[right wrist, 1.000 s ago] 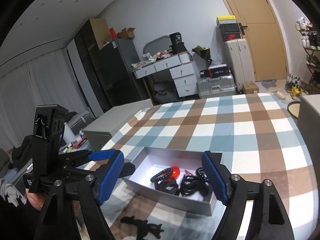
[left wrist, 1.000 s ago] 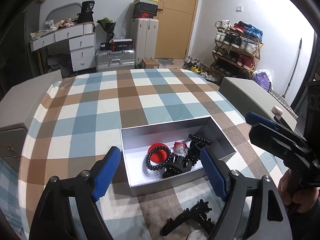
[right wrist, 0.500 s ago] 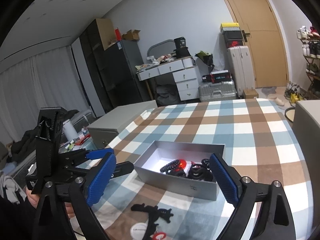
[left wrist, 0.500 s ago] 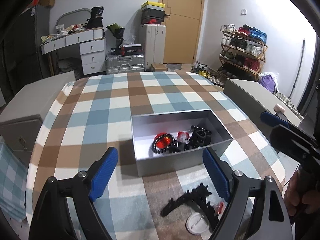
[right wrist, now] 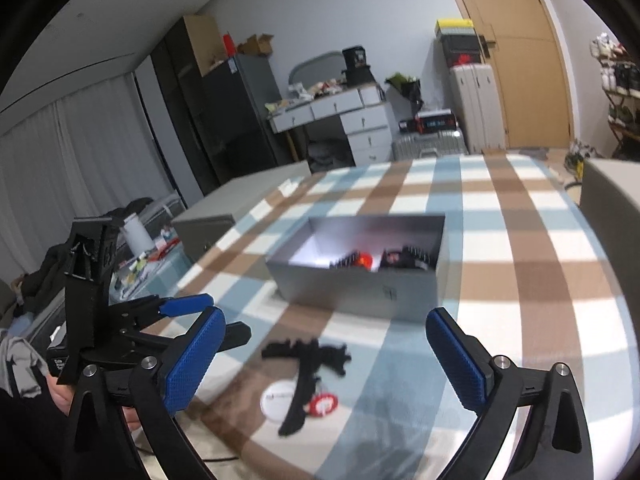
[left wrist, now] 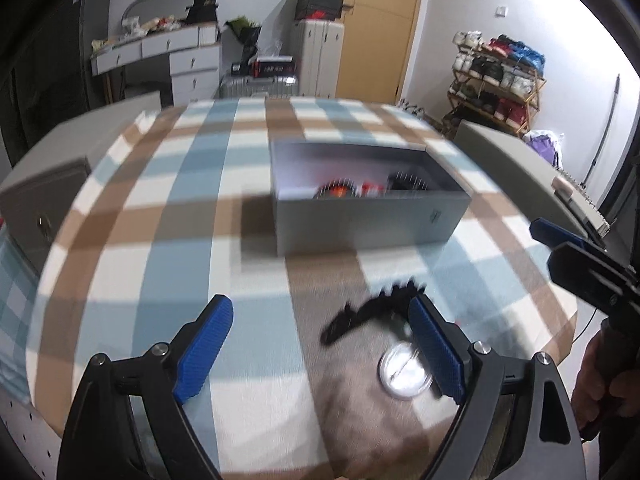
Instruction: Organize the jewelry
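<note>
Only the right wrist view shows a red-and-white badge (right wrist: 323, 403) by the black clip (right wrist: 306, 364). Both tools tilt down over the counter (right wrist: 500, 264) — left tool (left wrist: 320, 350) wide and empty, right tool (right wrist: 322, 360) just opened wide, empty. The clip lies before the grey box (right wrist: 360, 284), under the tools.

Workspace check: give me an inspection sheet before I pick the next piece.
Surface: checked tablecloth on the table.
Job's things: grey box holding black and red pieces; black hair clip, white round badge and red-and-white badge lie loose in front of it.
Clutter: nothing seen on the cloth.
Grippers: left claw open, empty; right claw just opening, empty.
Cables: thin dark one at the near edge.
Surroundings: desk, suitcases, shoe rack.
</note>
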